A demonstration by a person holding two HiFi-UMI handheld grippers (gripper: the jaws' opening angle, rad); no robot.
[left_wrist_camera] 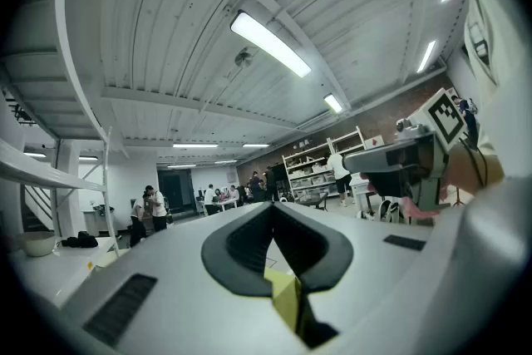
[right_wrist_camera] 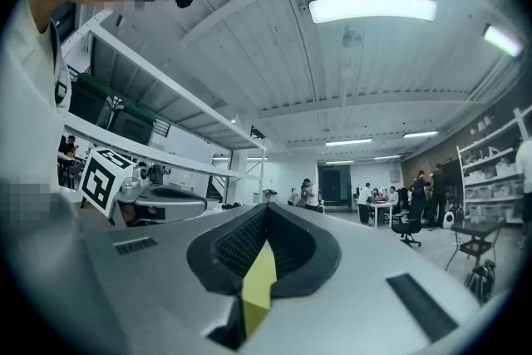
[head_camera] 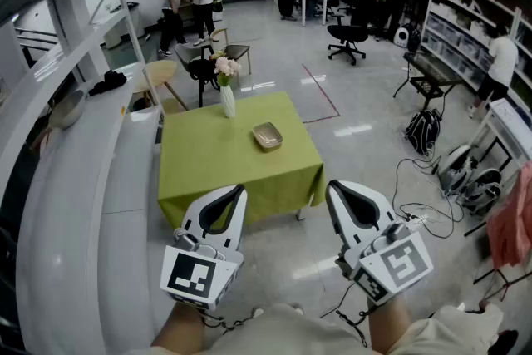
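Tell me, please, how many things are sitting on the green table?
2: a vase of flowers at the far edge of the table, and a shallow dish nearer the middle. None seems hidden.

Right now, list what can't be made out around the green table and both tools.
- Dish on the green table: head view, too small to tell its contents.
- Vase of flowers: absent from both gripper views, hidden by the shut tool bodies; only a green sliver shows.
- How the hands grip the left tool and right tool: covered by the marker cubes, cut by the head view's bottom edge.
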